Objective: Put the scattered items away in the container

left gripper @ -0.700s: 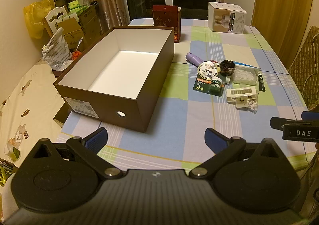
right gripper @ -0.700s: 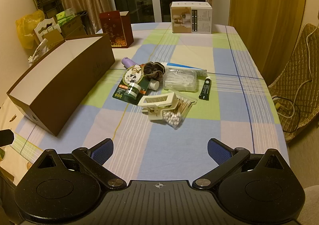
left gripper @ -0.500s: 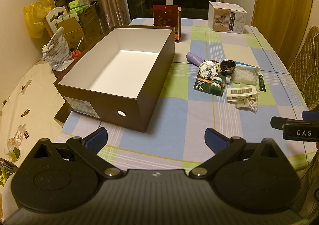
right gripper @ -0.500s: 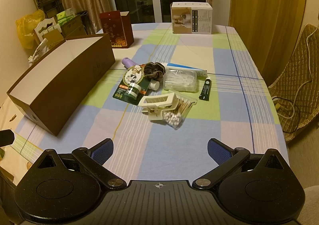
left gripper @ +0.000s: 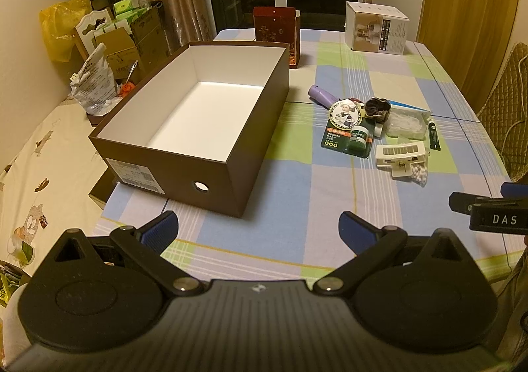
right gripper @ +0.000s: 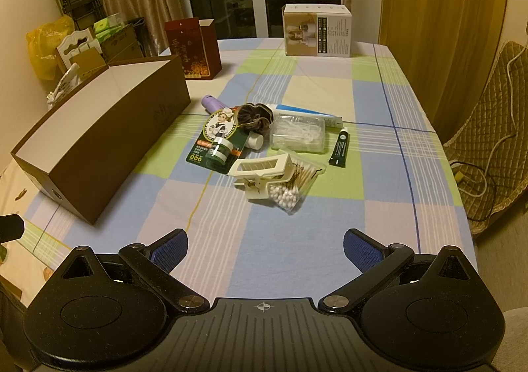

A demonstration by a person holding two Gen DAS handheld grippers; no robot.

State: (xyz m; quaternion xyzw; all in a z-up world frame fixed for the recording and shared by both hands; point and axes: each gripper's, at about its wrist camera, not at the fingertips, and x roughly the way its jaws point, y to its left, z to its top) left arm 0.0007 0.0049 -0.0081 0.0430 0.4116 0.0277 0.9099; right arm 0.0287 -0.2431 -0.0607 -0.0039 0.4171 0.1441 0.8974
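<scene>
- left tongs point(left gripper: 258, 232): jaws spread wide, nothing between them, held over the near edge of the counter point(left gripper: 297, 207) in front of the brown box point(left gripper: 184, 170).
- right tongs point(right gripper: 265, 248): also wide open and empty, over the near part of the checked cloth, well short of the clutter.
- brown box: open top, white inside, nothing in it as far as the left view shows. sits on the left side of the counter, near corner at the counter's edge. round hole and a label on its near end.
- scattered items lie in one cluster to the right of the box, apart from it:
- purple tube point(right gripper: 213, 104) at the far left of the cluster, nearest the box.
- green blister card point(right gripper: 216, 146) with a small green jar on it, partly over the tube's end.
- dark scrunchie point(right gripper: 254, 116) touching the card's far right corner.
- white-blue tube point(right gripper: 307, 113) behind a clear plastic box point(right gripper: 297, 136).
- small black tube point(right gripper: 340, 149) just right of the clear box.
- cream hair claw clip point(right gripper: 260, 172) lying on a bag of cotton swabs point(right gripper: 292, 185), nearest to the right tongs.
- far end of counter: dark red carton point(right gripper: 193, 47) and a white product box point(right gripper: 316, 30), both upright.
- tip of the right tongs shows at the right edge of the left view.
</scene>
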